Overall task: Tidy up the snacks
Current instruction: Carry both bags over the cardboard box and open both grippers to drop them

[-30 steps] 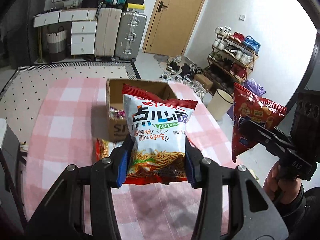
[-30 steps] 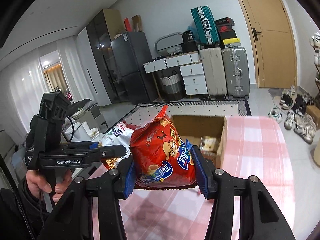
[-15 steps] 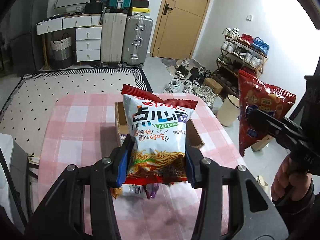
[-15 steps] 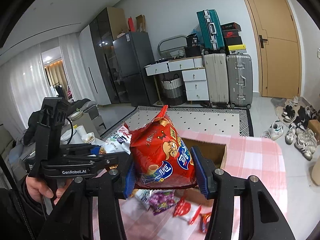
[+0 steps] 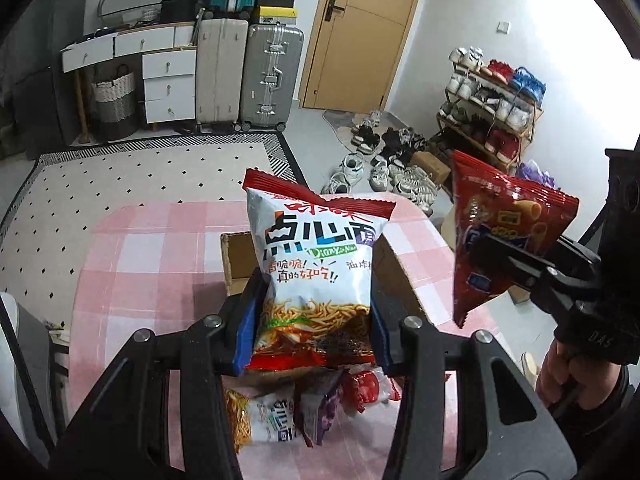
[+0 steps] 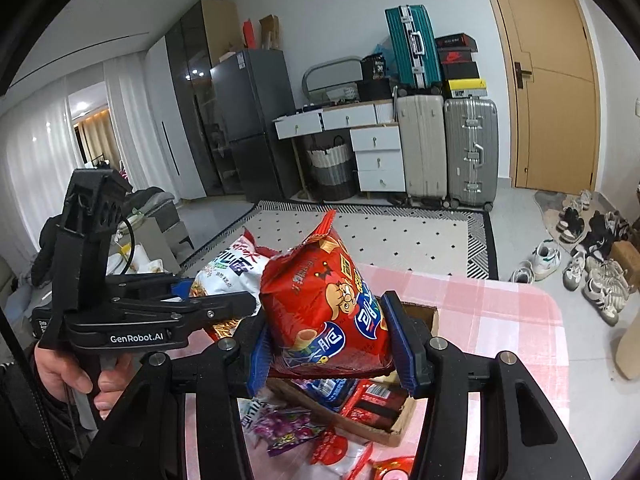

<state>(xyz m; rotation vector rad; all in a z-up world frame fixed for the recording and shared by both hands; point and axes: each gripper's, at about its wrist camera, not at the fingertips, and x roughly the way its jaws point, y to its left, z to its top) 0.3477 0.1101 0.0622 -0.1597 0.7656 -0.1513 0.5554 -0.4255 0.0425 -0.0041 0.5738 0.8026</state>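
Observation:
My left gripper [image 5: 310,332] is shut on a white noodle snack bag [image 5: 316,264], held upright above the pink checked table [image 5: 152,264]. To its right, my right gripper [image 5: 492,256] pinches a red snack bag [image 5: 512,216]. In the right wrist view, my right gripper [image 6: 332,352] is shut on that red bag [image 6: 324,312], and the left gripper [image 6: 208,296] holds the white bag [image 6: 228,268] at the left. An open cardboard box [image 5: 236,256] lies just behind and below both bags; its near wall [image 6: 384,432] shows, with packets inside.
Several loose snack packets [image 5: 296,412] lie on the cloth in front of the box, also seen as a heap [image 6: 288,428] under my right gripper. A person's hands grip both handles. Beyond the table lie a dotted rug [image 5: 120,184], suitcases and a shoe rack.
Both grippers have carried their bags forward over the table. The box has slid from ahead of the bags to beneath them, and loose packets have come into view below.

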